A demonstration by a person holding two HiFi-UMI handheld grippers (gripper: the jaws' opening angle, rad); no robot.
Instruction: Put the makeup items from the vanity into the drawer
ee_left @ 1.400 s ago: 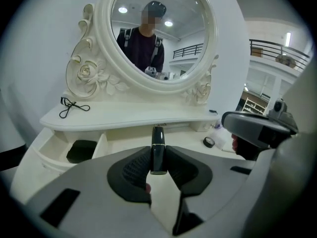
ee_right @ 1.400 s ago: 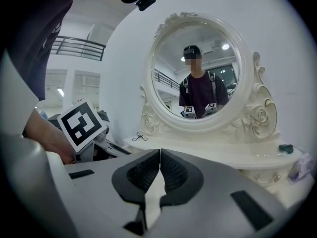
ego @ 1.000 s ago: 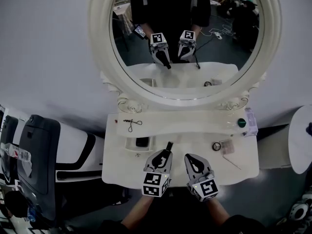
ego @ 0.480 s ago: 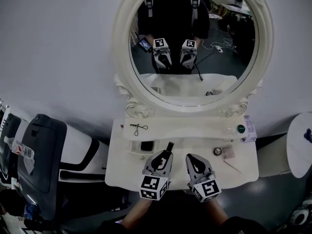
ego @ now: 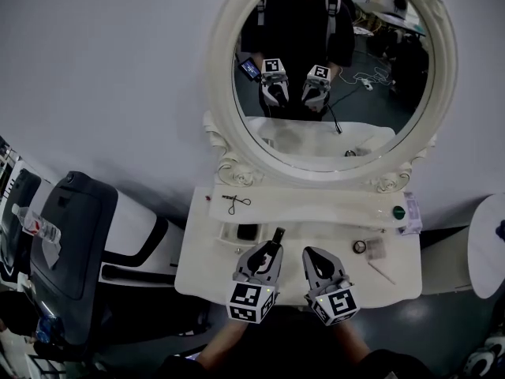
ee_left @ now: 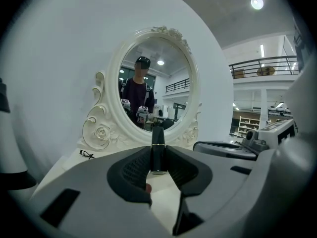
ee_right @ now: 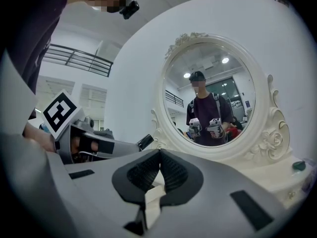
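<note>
Looking down in the head view, both grippers hang side by side over the front edge of the white vanity (ego: 197, 271). Bare tabletop lies ahead of them, up to the raised back shelf (ego: 316, 205) and the oval mirror (ego: 331, 69). A shallow open tray (ego: 227, 233) sits just left of the left gripper (ego: 269, 251). A small round pot (ego: 360, 246) and a thin stick (ego: 380, 272) lie to the right of the right gripper (ego: 311, 253), near the table's right edge. A dark chair (ego: 75, 243) stands beside the left edge. A black lipstick (ego: 277, 236) pokes out beyond the left gripper's tips.

In the left gripper view the jaws are clamped on that lipstick (ee_left: 157, 150), a slim black tube with a thin bright band. It stands upright between the pads, with the mirror beyond.

In the right gripper view the jaws meet with nothing between them. The left gripper sits close on the left, and the lipstick's tip (ee_right: 145, 142) shows there.
</note>
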